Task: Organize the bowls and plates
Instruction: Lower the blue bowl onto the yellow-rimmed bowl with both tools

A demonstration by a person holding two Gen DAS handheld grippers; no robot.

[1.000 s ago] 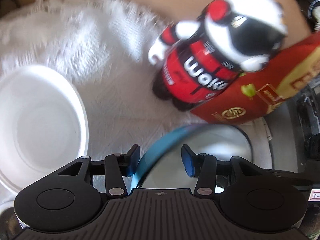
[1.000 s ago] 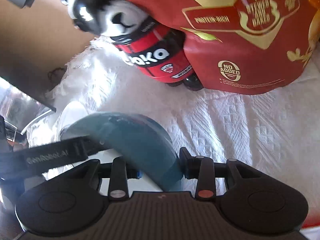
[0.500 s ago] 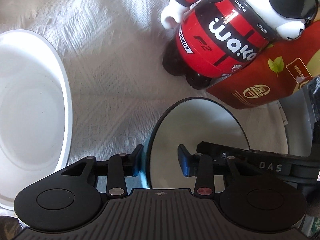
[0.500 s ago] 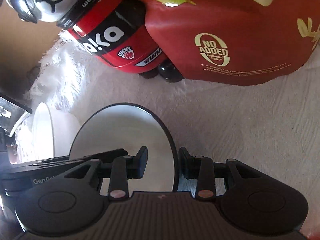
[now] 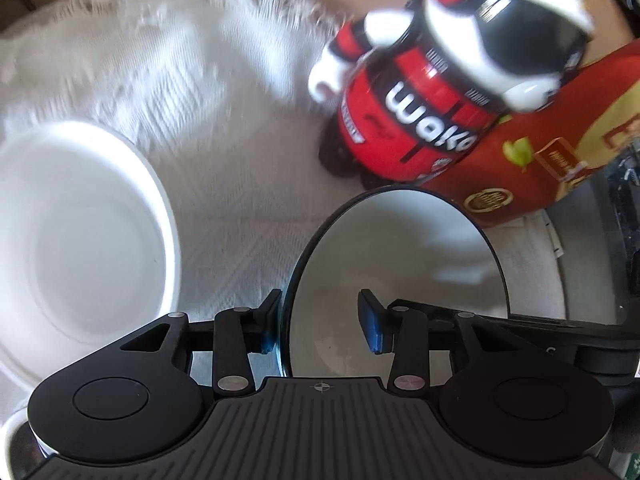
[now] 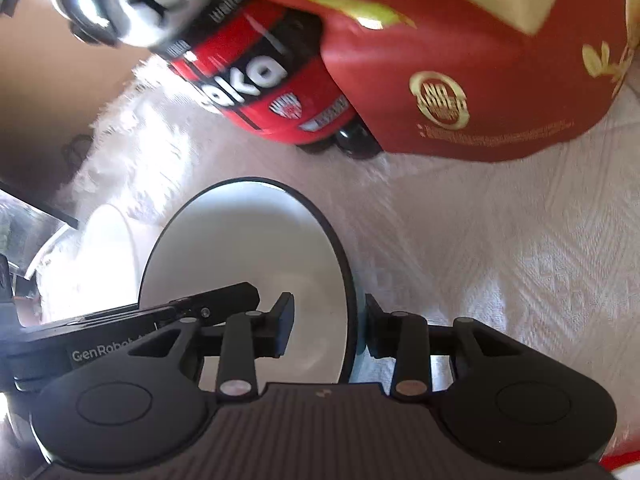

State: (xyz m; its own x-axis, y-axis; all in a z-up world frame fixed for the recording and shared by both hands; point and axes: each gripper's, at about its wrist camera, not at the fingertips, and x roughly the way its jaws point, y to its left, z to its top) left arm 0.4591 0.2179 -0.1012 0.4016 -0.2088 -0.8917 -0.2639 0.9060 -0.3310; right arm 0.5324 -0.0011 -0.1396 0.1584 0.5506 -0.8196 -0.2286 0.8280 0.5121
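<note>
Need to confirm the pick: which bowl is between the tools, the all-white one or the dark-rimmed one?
The dark-rimmed bowl: both tools straddle its rim from opposite sides. The all-white bowl sits apart on the white cloth, untouched.

A white textured cloth (image 5: 248, 184) covers the tabletop. On it, in the left wrist view, a white round bowl (image 5: 80, 240) lies at the left and a dark-rimmed white bowl (image 5: 400, 240) at the right, apart from each other. Behind the dark-rimmed bowl stands a red and black panda-shaped bottle (image 5: 420, 120), with a red and gold snack bag (image 5: 540, 168) touching its right side.
</note>
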